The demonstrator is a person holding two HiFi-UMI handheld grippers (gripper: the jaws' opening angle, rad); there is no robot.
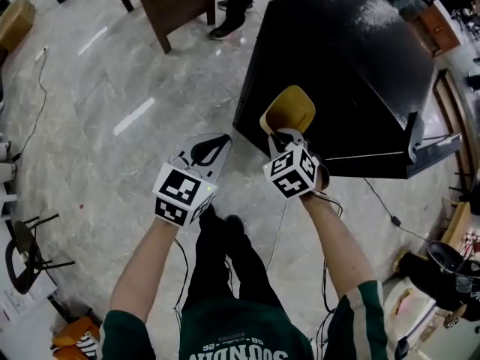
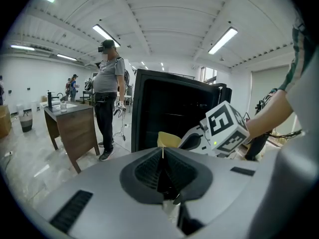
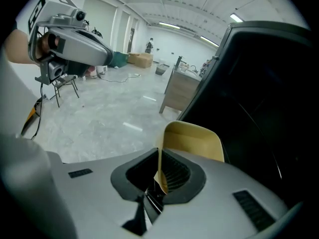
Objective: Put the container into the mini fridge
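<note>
A tan-yellow open container point(image 1: 289, 111) hangs by one wall from my right gripper point(image 1: 280, 135), which is shut on that wall point(image 3: 159, 158). It is held just in front of the black mini fridge point(image 1: 337, 66), near the fridge's left front corner. In the right gripper view the fridge's dark front point(image 3: 269, 93) fills the right side, close beside the container point(image 3: 194, 141). A grey-edged panel point(image 1: 433, 147) juts out at the fridge's right front corner; it looks like the door swung open. My left gripper point(image 1: 223, 137) is shut with nothing in it point(image 2: 162, 152), left of the container and apart from it.
A wooden desk point(image 1: 176, 2) stands on the marble floor behind and left of the fridge, with a person point(image 2: 107, 98) beside it. A black chair point(image 1: 22, 253) is at the left. Cables and clutter point(image 1: 442, 268) lie to the right of my legs.
</note>
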